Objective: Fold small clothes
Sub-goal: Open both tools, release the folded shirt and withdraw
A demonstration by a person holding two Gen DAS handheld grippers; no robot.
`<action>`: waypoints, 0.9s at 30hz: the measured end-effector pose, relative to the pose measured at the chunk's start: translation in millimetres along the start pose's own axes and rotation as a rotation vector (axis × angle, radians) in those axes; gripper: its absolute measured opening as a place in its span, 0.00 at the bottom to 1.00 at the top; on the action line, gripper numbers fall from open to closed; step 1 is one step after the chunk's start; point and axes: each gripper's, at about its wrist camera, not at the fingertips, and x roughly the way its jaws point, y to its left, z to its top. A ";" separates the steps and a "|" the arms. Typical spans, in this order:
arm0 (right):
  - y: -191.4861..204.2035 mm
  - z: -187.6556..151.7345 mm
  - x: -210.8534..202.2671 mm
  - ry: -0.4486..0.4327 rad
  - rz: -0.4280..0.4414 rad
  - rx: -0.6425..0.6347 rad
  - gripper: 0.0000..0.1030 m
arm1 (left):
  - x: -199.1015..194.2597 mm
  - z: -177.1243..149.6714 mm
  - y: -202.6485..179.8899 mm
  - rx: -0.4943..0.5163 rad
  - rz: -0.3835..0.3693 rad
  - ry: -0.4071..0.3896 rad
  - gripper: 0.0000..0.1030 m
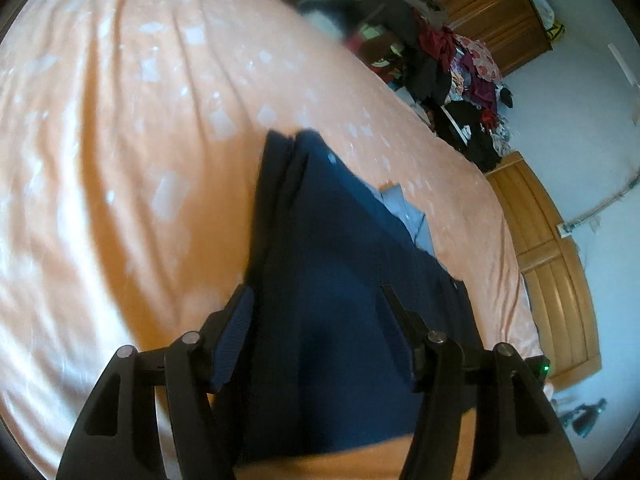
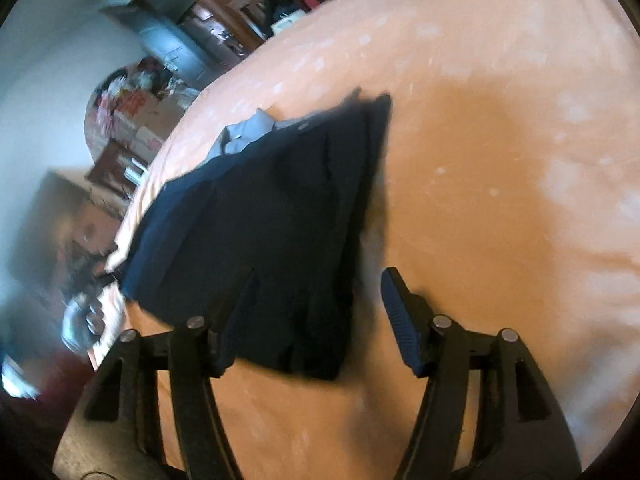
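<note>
Navy cloth lies between the spread fingers of your left gripper point(image 1: 316, 332); your right gripper point(image 2: 316, 316) hangs just as wide. That navy garment point(image 2: 260, 220) rests on the peach bedspread point(image 1: 120, 160), a clothes pile point(image 1: 460, 80) and wooden wardrobe point(image 1: 480, 8) beyond.

From my left wrist camera I see the left gripper point(image 1: 316, 320) with its 2 fingers spread wide over a navy garment point(image 1: 336, 280) lying on the peach bedsheet point(image 1: 140, 140). A grey cloth point(image 1: 404, 208) peeks out beside it; clothes pile point(image 1: 460, 80) beyond the bed.
</note>
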 end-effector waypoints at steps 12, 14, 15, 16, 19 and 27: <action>27.9 -37.1 31.8 0.267 -0.011 -0.334 0.05 | -14.7 -44.7 14.9 -0.053 -0.011 0.025 0.62; 15.9 -29.9 11.2 0.243 0.002 -0.284 0.01 | -18.8 -45.4 15.1 -0.042 0.000 0.033 0.62; 17.9 -26.0 7.3 0.232 0.004 -0.290 0.00 | -21.1 -46.3 15.5 -0.038 0.003 0.036 0.62; 26.1 -24.7 8.5 0.255 -0.035 -0.342 0.00 | -23.6 -47.4 16.7 -0.037 0.008 0.037 0.62; 31.5 -34.6 20.2 0.402 -0.092 -0.374 0.06 | -30.9 -54.7 24.4 -0.049 0.022 0.036 0.62; 25.9 -54.4 6.9 0.356 -0.180 -0.355 0.34 | -38.5 -83.5 22.2 -0.057 0.019 0.075 0.63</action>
